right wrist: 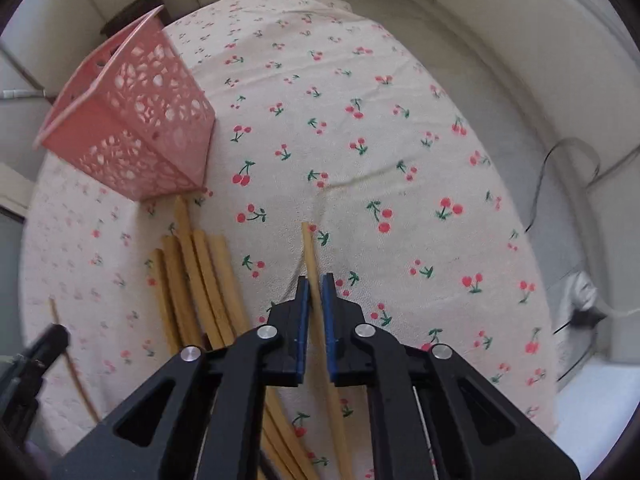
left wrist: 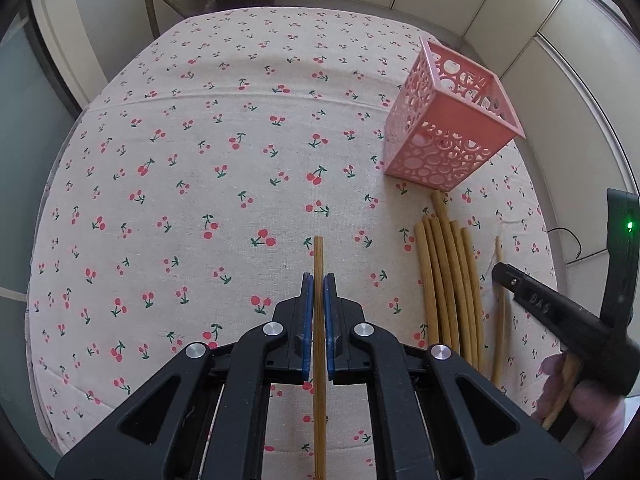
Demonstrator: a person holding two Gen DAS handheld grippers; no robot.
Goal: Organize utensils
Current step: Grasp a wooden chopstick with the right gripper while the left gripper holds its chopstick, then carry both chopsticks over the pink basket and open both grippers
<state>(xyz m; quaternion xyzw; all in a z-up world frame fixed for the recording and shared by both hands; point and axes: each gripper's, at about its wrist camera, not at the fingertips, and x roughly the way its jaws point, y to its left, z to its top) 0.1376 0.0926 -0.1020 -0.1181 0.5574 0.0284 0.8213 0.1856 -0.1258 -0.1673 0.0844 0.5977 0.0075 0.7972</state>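
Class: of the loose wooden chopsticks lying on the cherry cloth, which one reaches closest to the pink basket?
The long wooden chopstick in the bundle: its tip pokes past the others, almost reaching the pink perforated plastic basket.

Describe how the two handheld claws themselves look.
Both the left claw and right claw are matte black, angular linkages with silver round pivot bolts and blue pads lining the fingers. The other view shows the right one's body with a green indicator light.

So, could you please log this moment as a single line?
left gripper: shut on chopstick | right gripper: shut on chopstick | pile by basket | basket: upright
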